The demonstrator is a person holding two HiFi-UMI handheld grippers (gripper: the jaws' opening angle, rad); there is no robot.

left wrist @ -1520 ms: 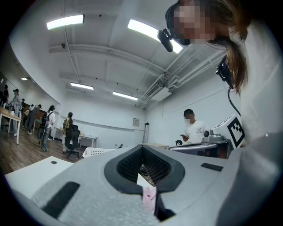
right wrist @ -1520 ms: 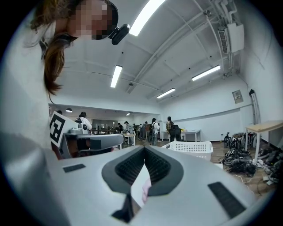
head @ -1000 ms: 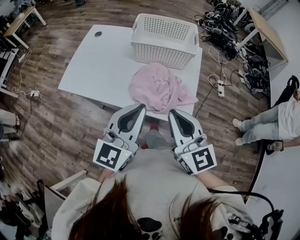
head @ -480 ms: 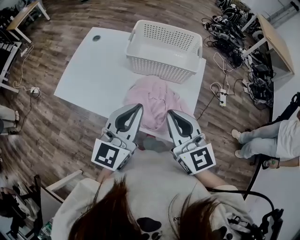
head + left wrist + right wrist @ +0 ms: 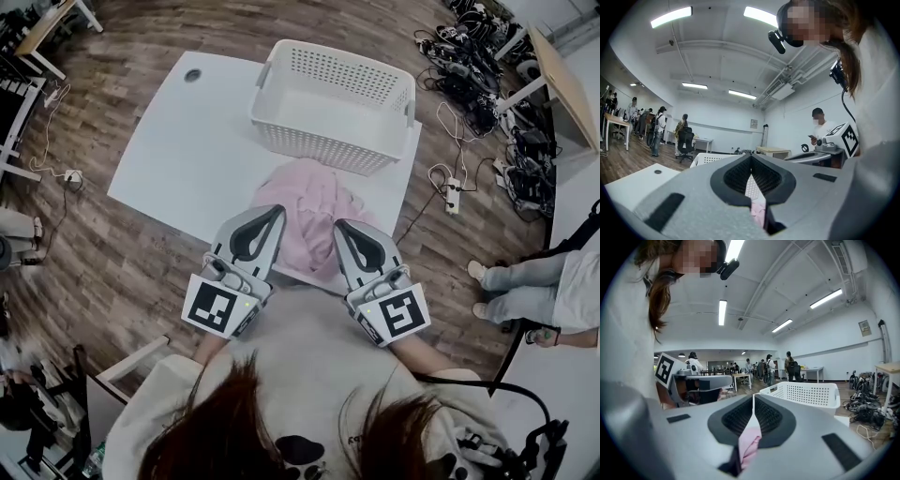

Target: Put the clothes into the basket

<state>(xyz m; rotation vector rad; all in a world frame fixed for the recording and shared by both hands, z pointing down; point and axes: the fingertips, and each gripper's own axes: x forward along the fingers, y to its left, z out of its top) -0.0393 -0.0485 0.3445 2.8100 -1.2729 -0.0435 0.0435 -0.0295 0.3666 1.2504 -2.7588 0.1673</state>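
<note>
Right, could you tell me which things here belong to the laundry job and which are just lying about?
Part of the job:
pink garment
white basket
white table under both
left gripper and right gripper, both shut

Just lying about:
tangle of cables on the floor
power strip
seated person
wooden desk

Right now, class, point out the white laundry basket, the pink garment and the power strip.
White laundry basket point(image 5: 323, 145): head view, its near perforated wall.
Pink garment point(image 5: 309, 206): head view, middle of the crumpled cloth.
Power strip point(image 5: 454, 199): head view, its white body.
</note>
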